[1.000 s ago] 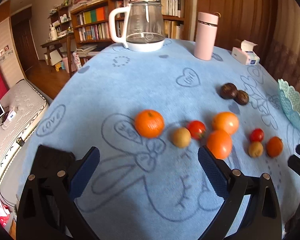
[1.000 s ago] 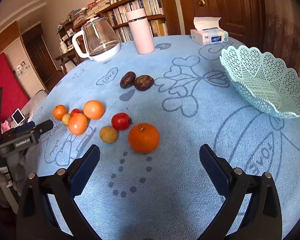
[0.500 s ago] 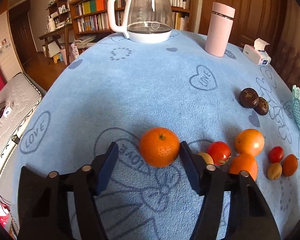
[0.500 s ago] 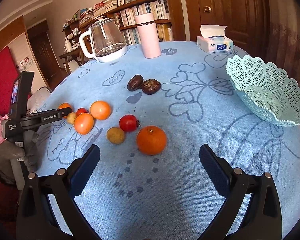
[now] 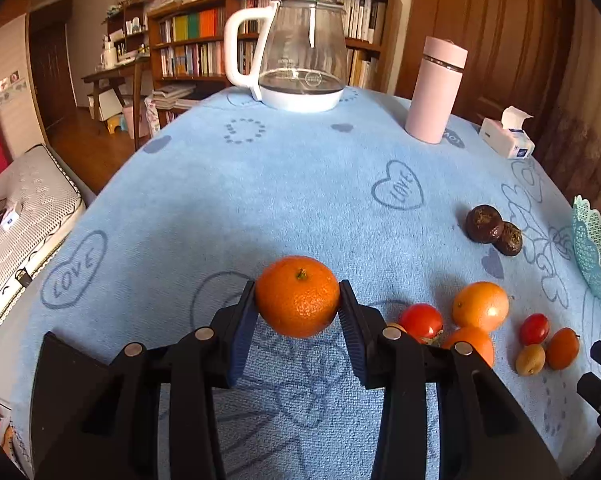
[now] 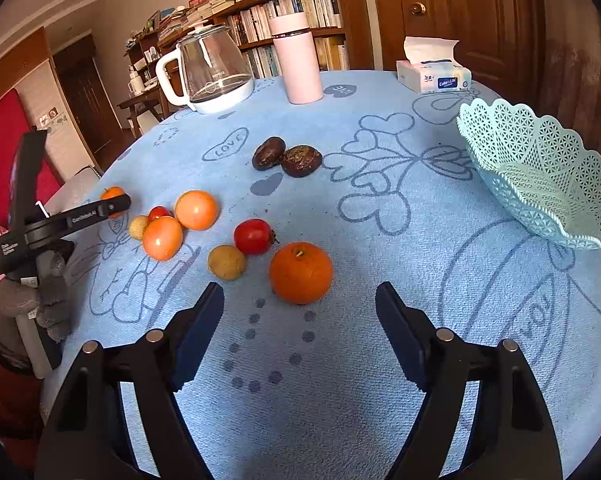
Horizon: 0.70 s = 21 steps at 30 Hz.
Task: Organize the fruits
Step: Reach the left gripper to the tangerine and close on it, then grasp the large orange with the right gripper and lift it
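- The left gripper (image 5: 298, 306) is closing, its pads touching a mandarin (image 5: 297, 296).
- The right gripper (image 6: 300, 322), closing and empty, sits just short of another mandarin (image 6: 301, 273), left of the basket (image 6: 540, 176).

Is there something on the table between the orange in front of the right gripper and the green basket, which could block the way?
Nothing visible does. Between the orange and the basket lies only bare blue tablecloth. The other fruits lie on the orange's far side from the basket. The right gripper, jaws closing, has nothing between them yet.
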Available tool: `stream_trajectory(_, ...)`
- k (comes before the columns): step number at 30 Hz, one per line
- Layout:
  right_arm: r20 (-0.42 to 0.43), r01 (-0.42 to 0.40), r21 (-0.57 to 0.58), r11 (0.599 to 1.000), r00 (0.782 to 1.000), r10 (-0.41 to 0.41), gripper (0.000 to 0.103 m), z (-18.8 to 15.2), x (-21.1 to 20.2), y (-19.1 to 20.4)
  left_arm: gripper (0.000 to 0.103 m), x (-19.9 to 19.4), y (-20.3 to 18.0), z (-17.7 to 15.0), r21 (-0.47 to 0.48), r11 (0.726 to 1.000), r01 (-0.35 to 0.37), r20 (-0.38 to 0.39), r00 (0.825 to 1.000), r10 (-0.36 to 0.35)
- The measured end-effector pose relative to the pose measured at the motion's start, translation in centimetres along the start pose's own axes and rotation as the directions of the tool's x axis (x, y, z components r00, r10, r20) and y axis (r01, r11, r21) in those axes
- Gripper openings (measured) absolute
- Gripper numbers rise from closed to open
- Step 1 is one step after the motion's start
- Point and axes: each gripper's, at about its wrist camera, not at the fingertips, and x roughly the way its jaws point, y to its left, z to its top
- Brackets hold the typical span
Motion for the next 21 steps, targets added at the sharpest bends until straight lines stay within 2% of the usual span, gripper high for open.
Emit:
stream_trajectory(7,-0.020,0.001,-0.004,1.000,1.000,-0.001,0.066,1.6,1.2,-0.3,0.041,-1.4,-0.6,0.5,0.013,1.000,-0.004,0.033,0.999,0.004)
stream_trajectory(10,-0.050,0.009,-0.018,1.000,0.999,-0.009,0.057,1.9,2.3,0.0,0.041,-1.9,-0.7,0.6,0.011,1.000,0.001,0.042,0.999,-0.002)
stream_trajectory(12,-0.074,0.013,-0.023,1.000,0.997,-0.015,0.047,1.8,3.1,0.1,0.041,-2.1,-0.7,0.7,0.009,1.000,0.002,0.046,0.999,-0.003)
stream_trajectory(14,-0.096,0.004,-0.018,1.000,0.995,-0.005,0.043,1.6,3.8,0.0,0.041,-2.1,-0.8,0.8,0.009,1.000,0.005,0.045,0.999,-0.005)
stream_trajectory(21,-0.088,-0.003,-0.008,1.000,0.996,0.002,0.041,1.4,3.5,-0.2,0.041,-2.0,-1.2,0.5,0.014,1.000,0.009,0.036,0.999,-0.010)
